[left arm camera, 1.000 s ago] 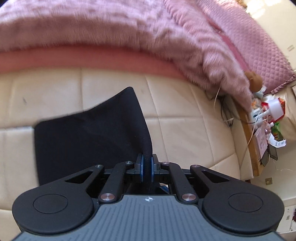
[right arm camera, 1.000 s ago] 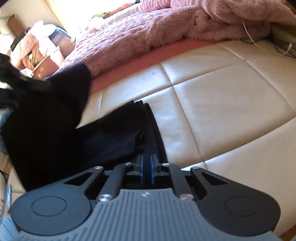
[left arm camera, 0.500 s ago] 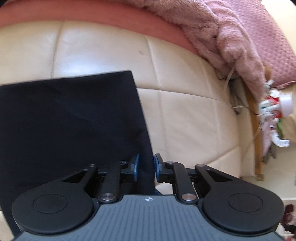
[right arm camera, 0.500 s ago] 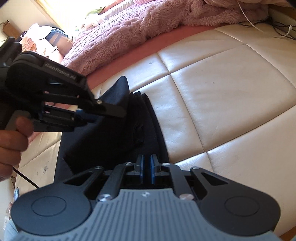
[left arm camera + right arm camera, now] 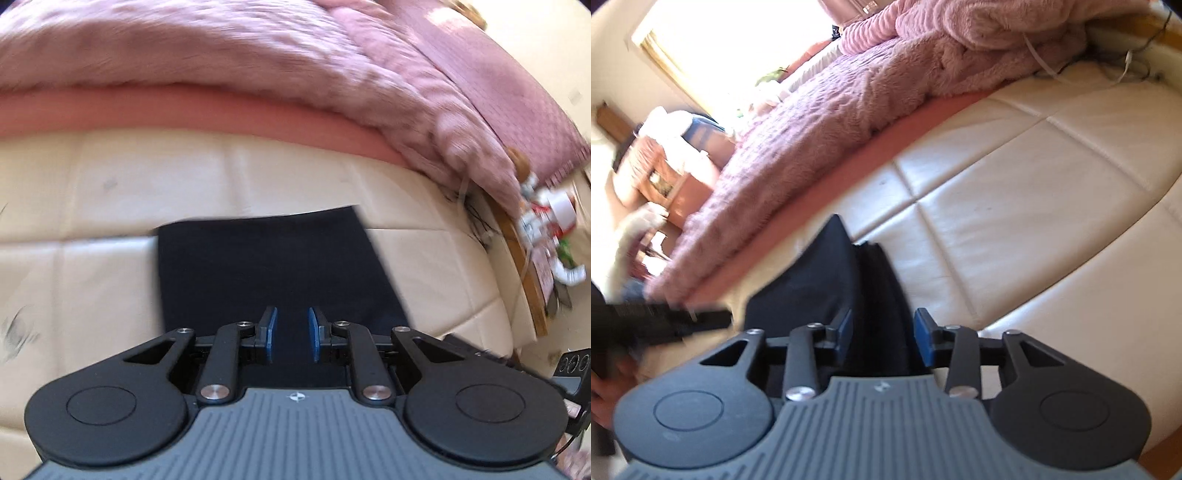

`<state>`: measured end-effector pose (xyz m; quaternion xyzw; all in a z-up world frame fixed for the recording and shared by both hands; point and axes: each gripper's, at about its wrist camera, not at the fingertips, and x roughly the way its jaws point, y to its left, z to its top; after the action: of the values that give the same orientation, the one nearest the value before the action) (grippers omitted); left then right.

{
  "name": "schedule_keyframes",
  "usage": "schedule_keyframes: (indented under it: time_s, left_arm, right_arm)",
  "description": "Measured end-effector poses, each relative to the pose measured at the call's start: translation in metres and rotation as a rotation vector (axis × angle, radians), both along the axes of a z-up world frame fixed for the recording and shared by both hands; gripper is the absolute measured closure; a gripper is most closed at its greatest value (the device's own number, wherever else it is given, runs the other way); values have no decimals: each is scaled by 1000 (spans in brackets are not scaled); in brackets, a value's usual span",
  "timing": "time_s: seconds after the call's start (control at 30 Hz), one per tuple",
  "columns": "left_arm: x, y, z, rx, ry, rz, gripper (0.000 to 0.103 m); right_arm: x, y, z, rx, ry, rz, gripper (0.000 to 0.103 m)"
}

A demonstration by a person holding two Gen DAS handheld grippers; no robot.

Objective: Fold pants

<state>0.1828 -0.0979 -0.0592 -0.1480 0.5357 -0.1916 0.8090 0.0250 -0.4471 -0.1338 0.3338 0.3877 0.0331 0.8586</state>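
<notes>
The black pants lie folded into a flat rectangle on the cream quilted surface. My left gripper is open, its blue pads apart just above the near edge of the pants. In the right wrist view the pants show as a stacked dark fold with one corner sticking up. My right gripper is open with the fold's near end between its blue fingers, not pinched. The left gripper appears blurred at the left of that view.
A fluffy pink blanket lies along the far side over a salmon sheet. Cables and clutter sit at the right end. A wooden shelf stands beyond the blanket.
Both grippers have opened and let go of the pants. The lifted layer has dropped flat onto the fold. The left gripper has drawn back and tilted up.
</notes>
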Motion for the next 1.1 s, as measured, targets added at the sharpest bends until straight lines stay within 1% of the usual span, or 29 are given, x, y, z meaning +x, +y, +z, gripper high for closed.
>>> schedule_keyframes:
  time_s: [0.07,0.1,0.13,0.23,0.27,0.3,0.33,0.37,0.43,0.5,0.57,0.6,0.63,0.67,0.73,0.8,0.9,0.93,0.97,1.0,1.03,1.07,1.1]
  left_arm:
    - [-6,23,-6,-12,18,61,84]
    - [-9,32,-10,-21,24,79,84]
    - [-12,39,-12,-30,29,91,84]
    - [-16,49,-16,-41,35,109,84]
    - [-18,52,-17,-41,36,113,84]
    - [-19,54,-18,-46,37,114,84]
    - [-19,54,-19,-53,36,112,84]
    - [-20,53,-19,-59,34,110,84]
    - [-21,54,-18,-64,23,104,84]
    - [-23,52,-17,-59,9,89,84]
    - [-25,48,-18,-46,-11,70,84]
    - [-25,45,-19,-39,-25,56,85]
    - [-24,41,-20,-34,-32,44,86]
    - [-24,39,-23,-29,-35,35,88]
    - [-21,31,-27,-6,-40,21,88]
    - [-17,24,-31,12,-52,5,89]
    - [-12,16,-36,21,-69,-16,89]
    - [-9,13,-40,36,-65,-19,90]
    - [-8,11,-45,50,-55,-21,90]
    - [-6,9,-50,70,-44,-25,94]
    - [-5,7,-58,107,-27,-20,97]
    - [-5,8,-63,115,-22,-19,97]
    - [-6,10,-65,103,-30,-16,97]
  right_arm:
    - [5,3,0,25,0,11,68]
    - [10,7,-1,17,11,19,68]
    - [14,10,-3,12,23,28,68]
    - [25,18,-14,42,73,50,70]
    - [27,21,-17,44,89,56,74]
    - [29,24,-17,39,98,59,89]
    - [30,26,-17,36,102,61,96]
    - [31,29,-14,30,102,63,97]
    - [31,37,1,5,64,87,100]
    - [28,48,26,-19,0,107,100]
    - [21,50,47,-7,-71,116,100]
    - [17,50,53,-24,-86,113,100]
    - [16,49,53,-54,-74,103,100]
    - [16,46,44,-83,-32,84,100]
    - [19,39,17,-84,57,49,100]
    - [21,38,-7,-109,123,35,100]
    - [23,39,-20,-146,157,24,101]
    - [24,41,-22,-161,166,27,101]
    - [24,42,-24,-183,180,33,101]
    - [23,43,-28,-197,191,34,100]
    - [23,40,-30,-202,200,31,100]
    - [22,39,-31,-204,208,29,100]
    - [23,39,-31,-208,215,29,99]
